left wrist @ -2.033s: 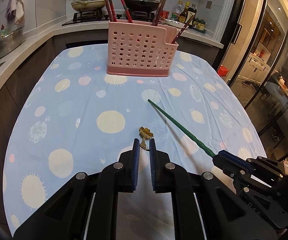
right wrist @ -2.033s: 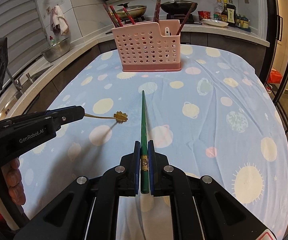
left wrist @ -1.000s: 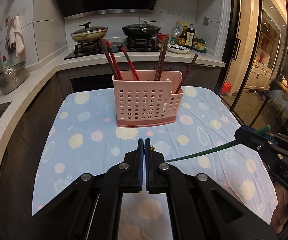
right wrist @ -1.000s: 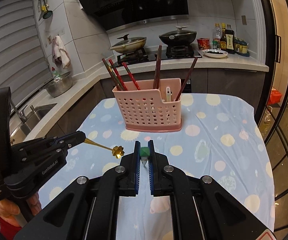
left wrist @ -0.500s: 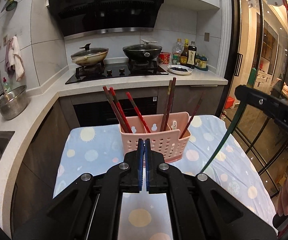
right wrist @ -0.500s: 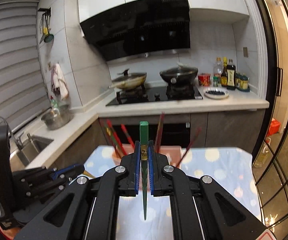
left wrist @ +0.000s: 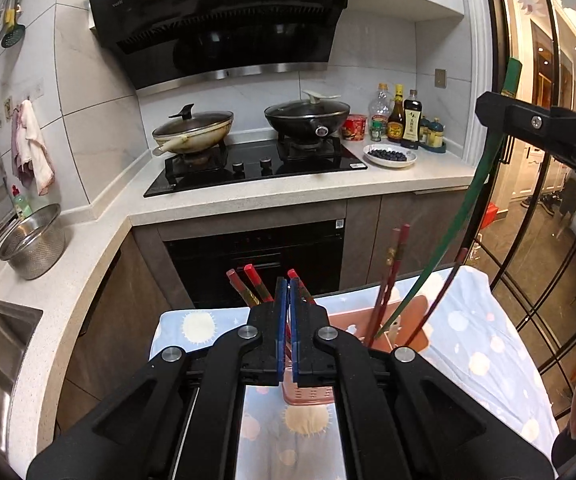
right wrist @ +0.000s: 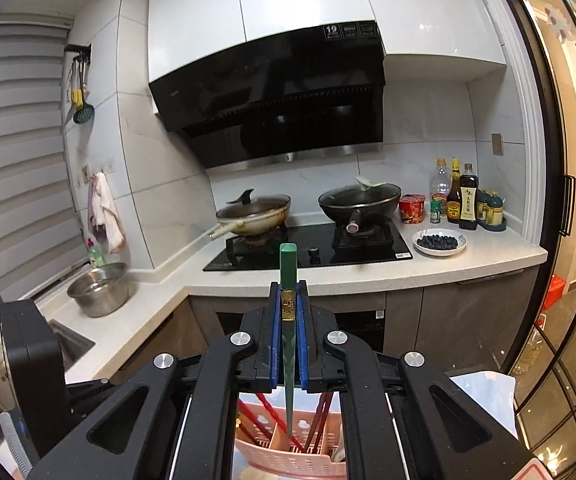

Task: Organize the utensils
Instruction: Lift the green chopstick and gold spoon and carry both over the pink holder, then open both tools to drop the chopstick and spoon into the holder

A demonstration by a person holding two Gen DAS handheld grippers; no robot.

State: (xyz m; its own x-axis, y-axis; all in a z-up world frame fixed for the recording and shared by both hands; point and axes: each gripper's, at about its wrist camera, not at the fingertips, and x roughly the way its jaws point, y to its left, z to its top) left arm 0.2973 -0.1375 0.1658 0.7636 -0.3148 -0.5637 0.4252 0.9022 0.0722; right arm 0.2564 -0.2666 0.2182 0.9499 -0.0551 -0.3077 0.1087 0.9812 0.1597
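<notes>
My right gripper [right wrist: 288, 286] is shut on a green chopstick [right wrist: 289, 356]. The chopstick hangs nearly upright, its thin tip just above or inside the middle compartment of the pink perforated holder [right wrist: 288, 458]. In the left wrist view the same green chopstick [left wrist: 464, 216] slants down from the right gripper [left wrist: 484, 114] to the pink holder [left wrist: 412, 320]. Several red chopsticks [left wrist: 390, 280] stand in the holder. My left gripper [left wrist: 286, 280] is shut above the holder's left side. The thin gold flower-topped utensil it took earlier is hidden.
The holder stands on a blue dotted tablecloth [left wrist: 484, 360]. Behind it run a counter [left wrist: 247, 196] with a hob, two lidded pans [left wrist: 191, 130], bottles [left wrist: 404, 120] and a plate of berries [left wrist: 390, 155]. A steel bowl [left wrist: 33, 242] and sink are left, glass doors [left wrist: 548, 240] right.
Both grippers have risen and moved forward over the holder. The green chopstick swung from lying level to hanging tip-down above the holder. Both jaws stayed shut.
</notes>
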